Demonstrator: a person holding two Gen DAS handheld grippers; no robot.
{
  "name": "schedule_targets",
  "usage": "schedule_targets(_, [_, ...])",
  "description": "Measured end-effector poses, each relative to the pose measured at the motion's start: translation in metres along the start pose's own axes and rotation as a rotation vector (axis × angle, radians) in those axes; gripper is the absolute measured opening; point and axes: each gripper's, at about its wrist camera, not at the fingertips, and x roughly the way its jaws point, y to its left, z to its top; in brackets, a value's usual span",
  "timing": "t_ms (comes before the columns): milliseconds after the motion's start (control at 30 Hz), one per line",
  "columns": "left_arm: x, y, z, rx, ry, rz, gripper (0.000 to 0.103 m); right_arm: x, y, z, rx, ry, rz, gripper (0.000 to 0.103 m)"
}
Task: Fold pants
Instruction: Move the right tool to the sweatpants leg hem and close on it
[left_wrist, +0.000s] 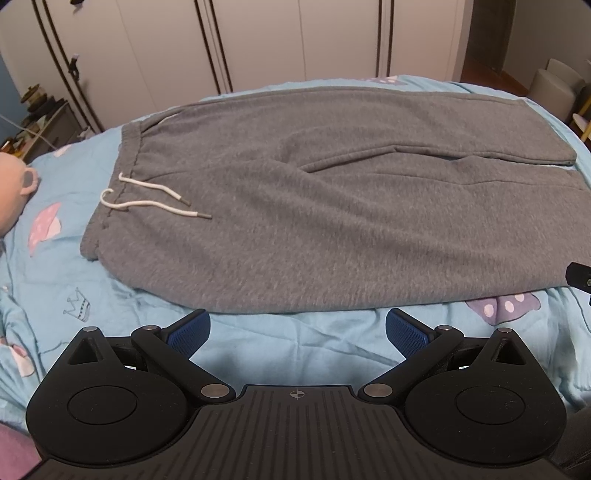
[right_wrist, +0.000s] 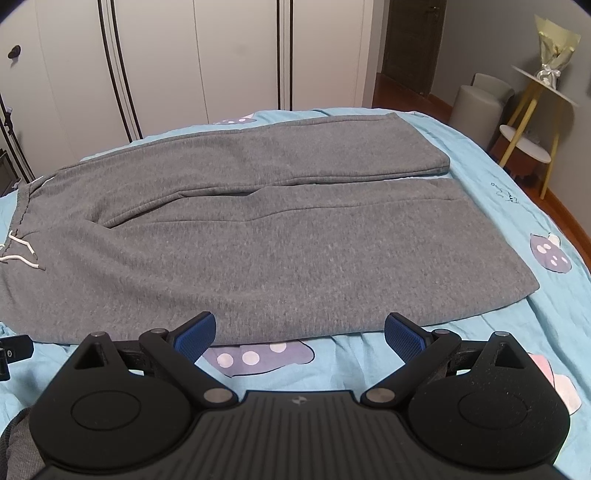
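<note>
left gripper (left_wrist: 297, 328): fingers spread wide, holding nothing, over the bed's near edge just short of the pants | pants (left_wrist: 295, 206): grey, flat on the blue bedsheet (left_wrist: 258, 354), waistband with white drawstring (left_wrist: 155, 201) toward the left edge, both legs running right | right gripper (right_wrist: 300, 332): fingers released, empty, at the near leg's hem side

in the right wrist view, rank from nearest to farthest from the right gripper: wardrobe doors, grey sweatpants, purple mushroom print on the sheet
1. Purple mushroom print, just ahead of the right gripper.
2. Grey sweatpants, spread mid-bed.
3. Wardrobe doors, behind the bed.
</note>
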Motion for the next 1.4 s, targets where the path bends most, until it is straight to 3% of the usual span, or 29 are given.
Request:
schedule_targets(167, [0.001,-0.001,0.001,-0.004,0.005,0.001,0.103,0.002,-0.003,0.0,0.003,-0.005,-0.038,0.098])
schedule_targets(567, [0.01,0.0,0.009,-0.016,0.031,0.002,0.103,0.005,-0.015,0.002,0.051,-0.013,0.032,0.098])
schedule_targets(767, [0.027,0.015,0.034,-0.092,0.05,0.032,0.103,0.018,-0.041,0.028,0.124,-0.029,0.037,0.098])
schedule_targets(967, [0.061,0.036,0.085,-0.236,0.046,0.178,0.103,0.066,-0.067,0.101,0.239,-0.001,0.087,0.098])
schedule_targets(1100, [0.096,0.044,0.122,-0.343,0.04,0.274,0.103,0.121,-0.066,0.182,0.286,0.022,0.099,0.095])
schedule_targets(1233, [0.128,0.047,0.128,-0.397,-0.013,0.307,0.103,0.193,-0.051,0.264,0.283,0.032,0.047,0.09])
schedule_targets(1333, [0.153,0.046,0.127,-0.373,-0.016,0.367,0.103,0.256,-0.051,0.31,0.339,0.093,0.024,0.071])
schedule_targets(1400, [0.167,0.041,0.128,-0.305,-0.031,0.42,0.103,0.304,-0.056,0.336,0.405,0.157,0.006,0.045])
